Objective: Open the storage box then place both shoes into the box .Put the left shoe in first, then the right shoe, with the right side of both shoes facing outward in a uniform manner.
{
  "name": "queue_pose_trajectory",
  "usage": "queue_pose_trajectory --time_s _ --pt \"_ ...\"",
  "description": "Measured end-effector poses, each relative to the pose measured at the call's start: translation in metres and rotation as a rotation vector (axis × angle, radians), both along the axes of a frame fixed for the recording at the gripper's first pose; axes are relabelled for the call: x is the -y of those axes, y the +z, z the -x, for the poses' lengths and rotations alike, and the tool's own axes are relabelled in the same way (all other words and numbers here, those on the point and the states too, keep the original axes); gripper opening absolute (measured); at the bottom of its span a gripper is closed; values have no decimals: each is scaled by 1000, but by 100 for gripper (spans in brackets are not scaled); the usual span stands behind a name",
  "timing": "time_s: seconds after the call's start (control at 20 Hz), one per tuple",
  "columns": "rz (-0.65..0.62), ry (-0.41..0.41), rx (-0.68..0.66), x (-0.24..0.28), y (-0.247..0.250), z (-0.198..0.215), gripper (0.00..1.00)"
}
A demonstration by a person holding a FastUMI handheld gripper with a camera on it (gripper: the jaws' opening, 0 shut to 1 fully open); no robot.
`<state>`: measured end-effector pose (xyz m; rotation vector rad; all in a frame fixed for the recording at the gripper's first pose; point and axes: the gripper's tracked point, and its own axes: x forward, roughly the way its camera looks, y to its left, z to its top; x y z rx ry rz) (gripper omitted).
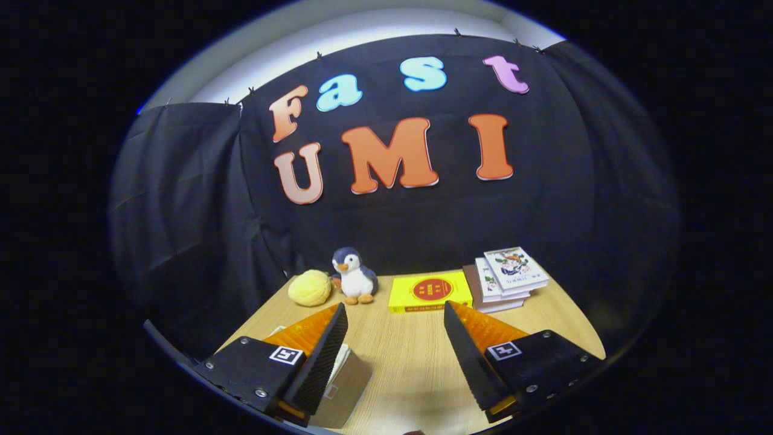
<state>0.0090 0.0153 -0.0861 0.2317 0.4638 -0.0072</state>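
Observation:
My gripper is open and held above the wooden table, with only bare tabletop between its fingers. Under and just right of the left finger a brownish, flat-sided panel pokes out, with a pale edge on top of it. It may be a corner of the storage box, but the finger hides most of it and I cannot tell for sure.
Along the back of the table, by the black cloth wall, stand a yellow ball-like toy, a plush penguin, a flat yellow book and a stack of books. The table's right edge runs close past the right finger.

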Motion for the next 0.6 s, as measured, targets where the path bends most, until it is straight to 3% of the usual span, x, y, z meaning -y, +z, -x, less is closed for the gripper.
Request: queue_pose_trajectory --time_s 0.3,0.6 --pt "197 -53 165 52 44 -5 97" --pt "203 -102 268 67 81 -8 97"
